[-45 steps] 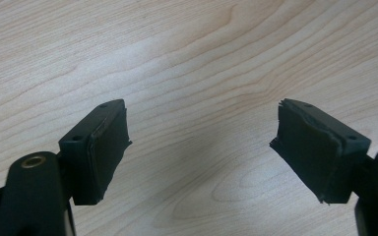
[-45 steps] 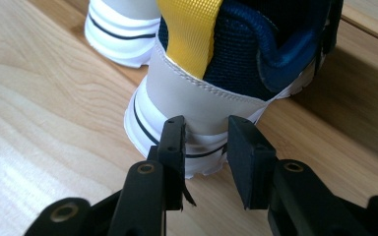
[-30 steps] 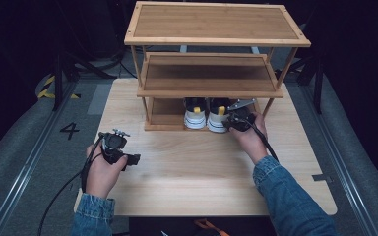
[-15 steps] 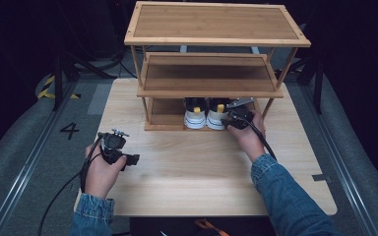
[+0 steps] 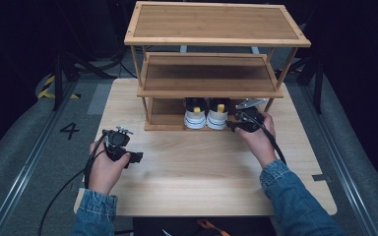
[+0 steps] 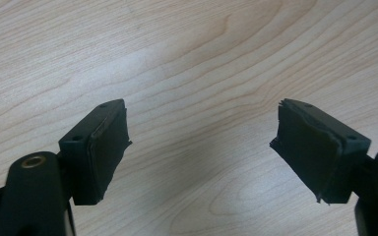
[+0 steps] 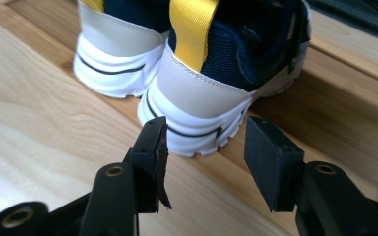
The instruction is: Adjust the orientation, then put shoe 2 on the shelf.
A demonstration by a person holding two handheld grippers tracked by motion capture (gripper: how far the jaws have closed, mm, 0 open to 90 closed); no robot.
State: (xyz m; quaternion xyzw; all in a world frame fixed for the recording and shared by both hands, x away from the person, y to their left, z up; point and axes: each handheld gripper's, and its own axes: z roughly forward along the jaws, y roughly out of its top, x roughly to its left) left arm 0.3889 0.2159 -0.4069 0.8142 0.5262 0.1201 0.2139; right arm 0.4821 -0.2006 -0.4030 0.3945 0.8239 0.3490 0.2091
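Right gripper point(image 7: 204, 147) is standing with jaws apart, nothing between them, just near the right shoe point(image 7: 226, 83)'s heel.

Pale wooden table point(image 5: 192, 172) is sitting in a dark room; left gripper point(image 6: 199, 147) is hanging wide open over bare wood. Since a second ago, the right jaws have been opening and backing off. Both shoes point(image 5: 205, 114) are resting on the rack point(image 5: 216, 22)'s lowest shelf, heels near, toes pointing far.

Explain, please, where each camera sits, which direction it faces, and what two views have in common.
High view: above the person's side, looking forward and down on the table, rack, both forearms.
Left gripper view: on the left gripper, facing bare tabletop; open fingers.
Right gripper view: on the right gripper, facing the right shoe; nothing gripped.
High and right gripper views share the shoes.
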